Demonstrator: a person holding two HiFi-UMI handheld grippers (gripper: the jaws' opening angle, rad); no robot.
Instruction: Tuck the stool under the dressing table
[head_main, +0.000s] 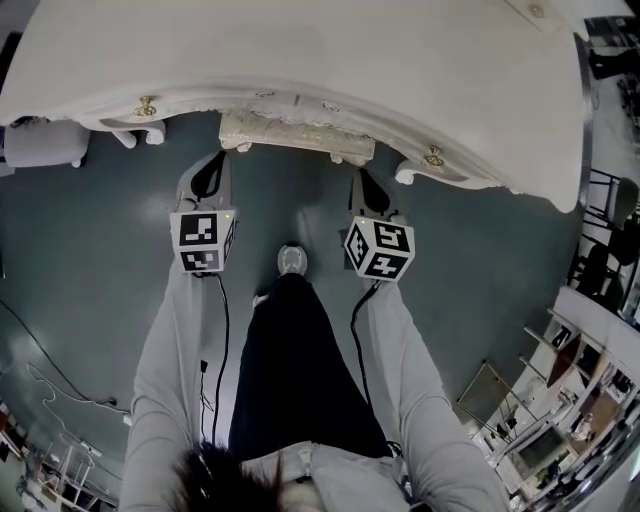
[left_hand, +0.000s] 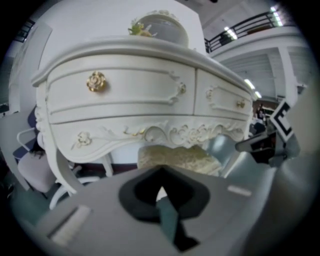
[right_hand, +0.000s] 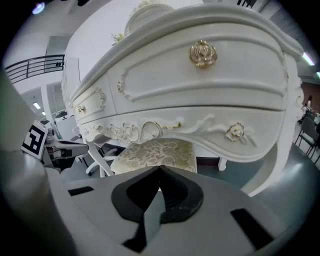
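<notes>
**Q:** Where is the stool (head_main: 296, 136) located?

**A:** It sits in the knee opening of the dressing table (head_main: 300, 50), at the centre, between the two drawer sections. From the head view only the front strip of the patterned seat shows past the table's front edge — the rest is under the top. Both gripper views show the seat directly below the carved apron.

**Q:** What is the condition of the left gripper (head_main: 208, 172)?

**A:** Its jaws are closed tip to tip with nothing between them. It is held above the floor (head_main: 100, 250), close to the stool's left front corner but not touching it.

**Q:** And the right gripper (head_main: 372, 190)?

**A:** The same — its jaws meet and grip nothing. It is level with the left unit, near the stool's right front corner and clear of the seat.

**Q:** Where is the operator?

**A:** Facing the table, with one shoe (head_main: 291, 260) on the floor between the two grippers. A gold knob (head_main: 146, 104) marks the drawer front above the left gripper.
</notes>
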